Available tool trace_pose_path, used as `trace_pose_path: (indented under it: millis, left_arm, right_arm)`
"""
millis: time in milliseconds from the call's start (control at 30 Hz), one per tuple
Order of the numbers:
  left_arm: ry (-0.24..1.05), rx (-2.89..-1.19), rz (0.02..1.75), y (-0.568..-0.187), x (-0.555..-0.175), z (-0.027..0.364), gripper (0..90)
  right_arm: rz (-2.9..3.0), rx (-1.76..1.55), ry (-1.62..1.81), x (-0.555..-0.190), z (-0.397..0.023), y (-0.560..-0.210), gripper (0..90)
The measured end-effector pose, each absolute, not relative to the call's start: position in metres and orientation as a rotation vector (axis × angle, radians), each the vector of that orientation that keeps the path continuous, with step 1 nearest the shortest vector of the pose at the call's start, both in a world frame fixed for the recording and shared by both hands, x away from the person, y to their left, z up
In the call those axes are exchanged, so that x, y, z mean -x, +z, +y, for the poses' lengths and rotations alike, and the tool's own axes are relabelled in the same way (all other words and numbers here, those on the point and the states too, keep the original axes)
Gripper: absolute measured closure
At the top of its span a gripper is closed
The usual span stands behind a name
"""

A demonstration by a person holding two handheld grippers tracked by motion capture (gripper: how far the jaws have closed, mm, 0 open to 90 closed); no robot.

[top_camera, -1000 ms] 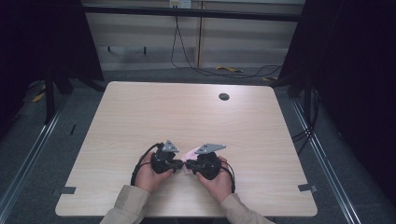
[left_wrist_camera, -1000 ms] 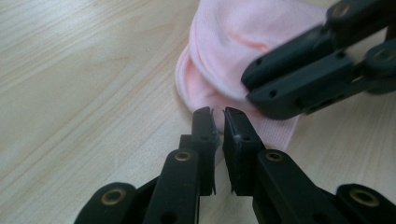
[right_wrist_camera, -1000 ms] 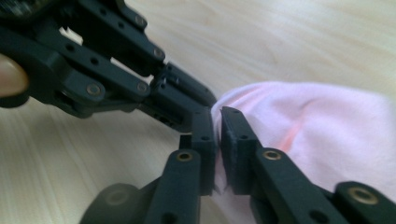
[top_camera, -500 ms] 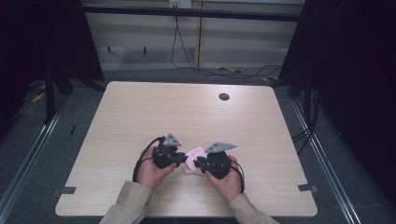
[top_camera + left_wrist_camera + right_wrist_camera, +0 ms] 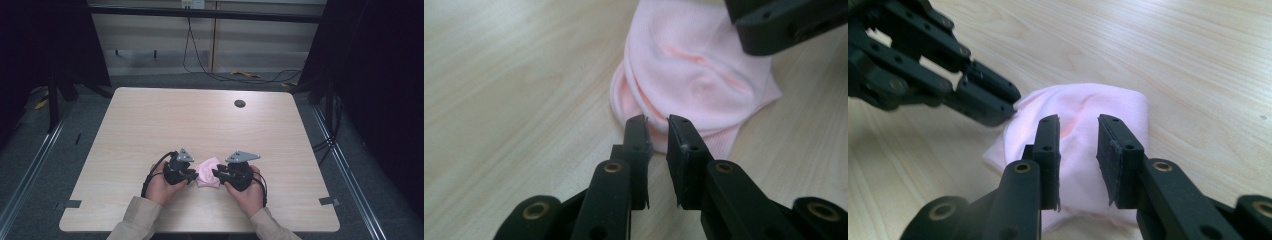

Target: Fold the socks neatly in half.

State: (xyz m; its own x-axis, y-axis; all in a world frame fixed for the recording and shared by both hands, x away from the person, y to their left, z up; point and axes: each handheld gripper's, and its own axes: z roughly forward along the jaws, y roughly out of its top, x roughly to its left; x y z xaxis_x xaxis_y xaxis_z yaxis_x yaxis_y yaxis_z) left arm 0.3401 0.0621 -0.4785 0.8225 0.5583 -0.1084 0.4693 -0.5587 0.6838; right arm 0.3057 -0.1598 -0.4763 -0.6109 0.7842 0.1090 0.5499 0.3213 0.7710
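A person is sitting at a pale wooden worktop, both forearms coming in from the bottom edge of the high view, each hand carrying a black gripper. Between the two, in the lower middle of that frame, a small pink cloth is lying bunched and folded on the wood. The left gripper is sitting just left of the cloth and pointing right toward it, while the right gripper is sitting just right of it and pointing left. In the left gripper view, the left gripper is showing its jaws parted by a narrow slit; the tips are standing over the near hem of the pink cloth, which is filling the upper middle of the frame, and no fabric is lying in the slit between them. The right gripper's dark body is crossing the upper right corner there. In the right gripper view, the right gripper has jaws that have just been opening, now standing moderately spread with the pink cloth showing behind and below the gap, its pads not pressing on the fabric. The left gripper is reaching in from the upper left of that frame, its tips lying against the cloth's left edge. A dark round grommet is sitting in the worktop at the upper right, well apart from the cloth.
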Motion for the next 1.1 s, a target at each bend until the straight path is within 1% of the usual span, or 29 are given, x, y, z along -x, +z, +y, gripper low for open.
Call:
trace_pose_path:
  millis: [100, 167, 333, 533, 600, 667, 933, 1100]
  left_arm:
    - [0.156, -2.228, 0.7, -0.467, -0.338, 0.057, 79.0]
    - [0.143, -2.25, 0.678, -0.467, -0.338, 0.051, 79.0]
    - [0.105, -2.299, 0.704, -0.488, -0.344, 0.045, 77.7]
    - [0.087, -2.317, 0.729, -0.488, -0.345, 0.042, 88.9]
    - [0.074, -2.305, 0.771, -0.485, -0.345, 0.041, 90.0]
    - [0.058, -2.295, 0.782, -0.48, -0.344, 0.042, 90.0]
    - [0.093, -2.256, 0.779, -0.459, -0.344, 0.051, 90.0]
    - [0.098, -2.299, 0.788, -0.464, -0.344, 0.055, 90.0]
  right_arm:
    - [2.305, -1.201, 1.168, -0.305, -0.161, -0.476, 70.7]
    - [2.302, -1.212, 1.162, -0.306, -0.161, -0.478, 70.6]
    - [2.29, -1.225, 1.157, -0.305, -0.166, -0.48, 68.5]
    - [2.277, -1.235, 1.158, -0.304, -0.173, -0.48, 65.0]
    - [2.272, -1.232, 1.166, -0.303, -0.174, -0.479, 64.1]
    - [2.269, -1.231, 1.168, -0.302, -0.174, -0.478, 62.7]
    - [2.268, -1.226, 1.153, -0.303, -0.175, -0.479, 58.3]
    - [2.27, -1.231, 1.144, -0.303, -0.174, -0.48, 57.9]
